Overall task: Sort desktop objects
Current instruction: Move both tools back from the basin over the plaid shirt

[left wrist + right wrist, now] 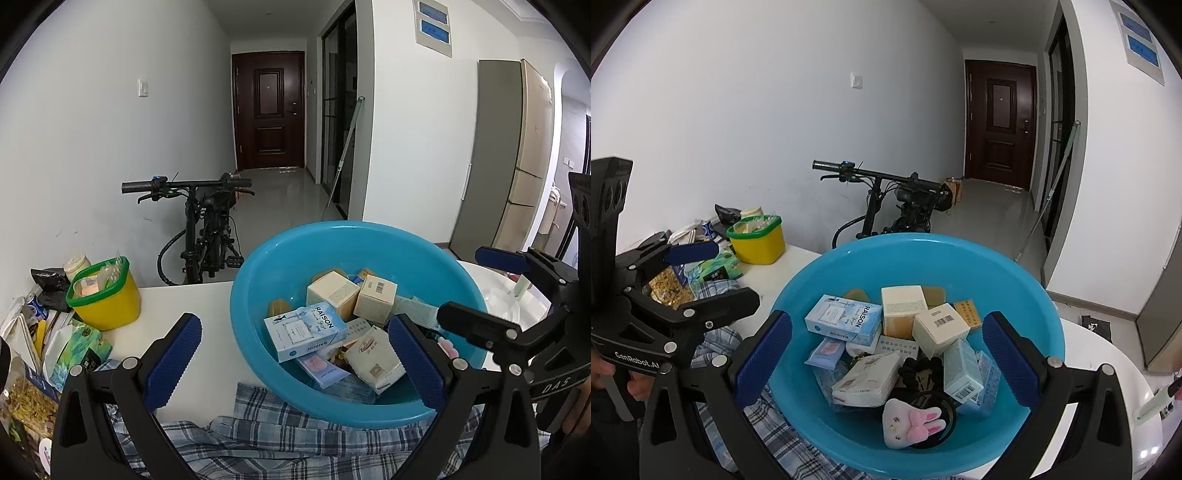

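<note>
Both grippers hang with their blue-padded jaws spread wide and nothing between them, the left gripper (pixel 295 363) and the right gripper (pixel 888 360) side by side over the near edge of a blue basin (pixel 849 266). Inside it lie a pale blue RAISON box (pixel 844 321), two cream cartons, a tissue pack (pixel 866 378) and a pink bunny plush (pixel 912 424). That basin sits on the white table (pixel 207 302), partly on a plaid cloth (pixel 266 435), with a yellow tub (pixel 105 295) well off to the left.
</note>
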The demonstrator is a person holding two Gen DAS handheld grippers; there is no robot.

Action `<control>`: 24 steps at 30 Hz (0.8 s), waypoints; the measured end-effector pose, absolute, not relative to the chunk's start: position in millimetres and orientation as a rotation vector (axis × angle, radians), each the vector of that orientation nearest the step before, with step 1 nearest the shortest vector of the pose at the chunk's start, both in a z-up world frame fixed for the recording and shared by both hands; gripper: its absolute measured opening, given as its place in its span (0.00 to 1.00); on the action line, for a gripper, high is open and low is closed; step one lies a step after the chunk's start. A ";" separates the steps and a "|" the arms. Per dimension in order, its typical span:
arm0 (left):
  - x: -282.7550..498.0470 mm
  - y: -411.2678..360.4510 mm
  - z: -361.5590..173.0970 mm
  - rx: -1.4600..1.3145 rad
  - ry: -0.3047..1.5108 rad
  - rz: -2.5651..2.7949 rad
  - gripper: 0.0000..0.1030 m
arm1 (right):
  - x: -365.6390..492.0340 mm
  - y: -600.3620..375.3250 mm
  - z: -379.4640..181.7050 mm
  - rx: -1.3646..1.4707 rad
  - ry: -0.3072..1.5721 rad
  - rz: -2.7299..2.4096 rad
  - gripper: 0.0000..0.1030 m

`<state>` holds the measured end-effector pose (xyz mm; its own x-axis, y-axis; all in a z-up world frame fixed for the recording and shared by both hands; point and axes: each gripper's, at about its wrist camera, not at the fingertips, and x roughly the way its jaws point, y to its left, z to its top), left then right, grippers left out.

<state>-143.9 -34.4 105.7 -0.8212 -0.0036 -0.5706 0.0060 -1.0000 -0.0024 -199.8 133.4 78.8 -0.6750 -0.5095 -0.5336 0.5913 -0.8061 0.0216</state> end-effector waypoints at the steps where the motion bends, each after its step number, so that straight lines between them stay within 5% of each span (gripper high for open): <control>1: -144.2 -32.8 105.1 0.942 0.003 -2.988 1.00 | -199.4 133.8 78.9 0.710 0.208 -2.419 1.00; 13: -129.0 -16.3 101.8 0.953 -0.095 -2.933 1.00 | -194.4 160.1 95.1 0.671 0.112 -2.405 1.00; 24: -38.7 3.6 89.8 0.939 -0.232 -2.923 1.00 | -193.1 181.3 105.8 0.662 0.007 -2.348 1.00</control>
